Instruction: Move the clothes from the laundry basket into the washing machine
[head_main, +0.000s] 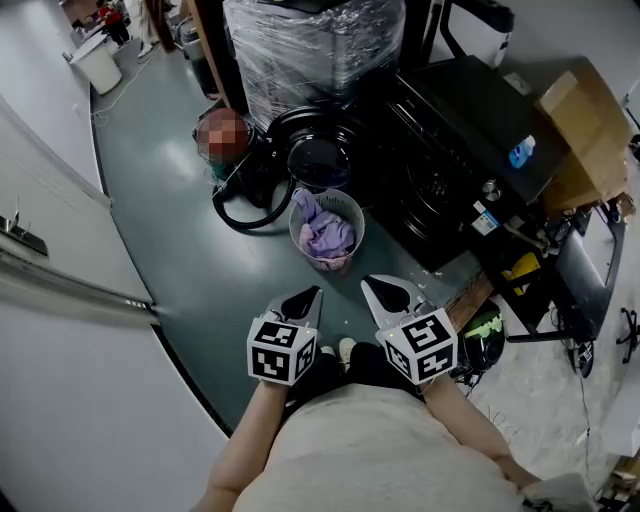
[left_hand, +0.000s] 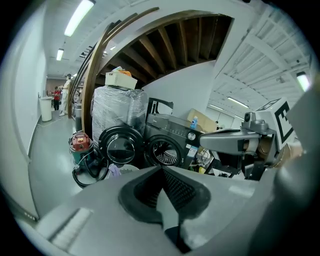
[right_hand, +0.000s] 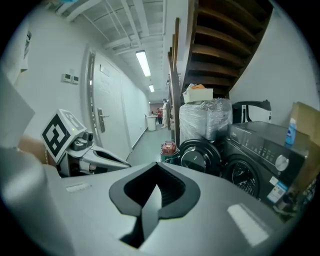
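While the person stands back from the washer (head_main: 440, 150), both grippers are held low before the body, side by side and touching nothing. The left gripper (head_main: 303, 302) has its jaws pressed together with nothing between them, and the right gripper (head_main: 392, 294) is clenched and empty too. Both point forward toward the basket (head_main: 330, 263). The round basket stands upright on the floor (head_main: 190, 250), mouth up, just in front of the washer. The washer's round door (head_main: 318, 155) is swung open to the left, and its drum mouth faces out toward the person. Purple clothes (head_main: 328, 232) lie heaped inside the basket. A vacuum (head_main: 225, 138) sits on the floor left of the door.
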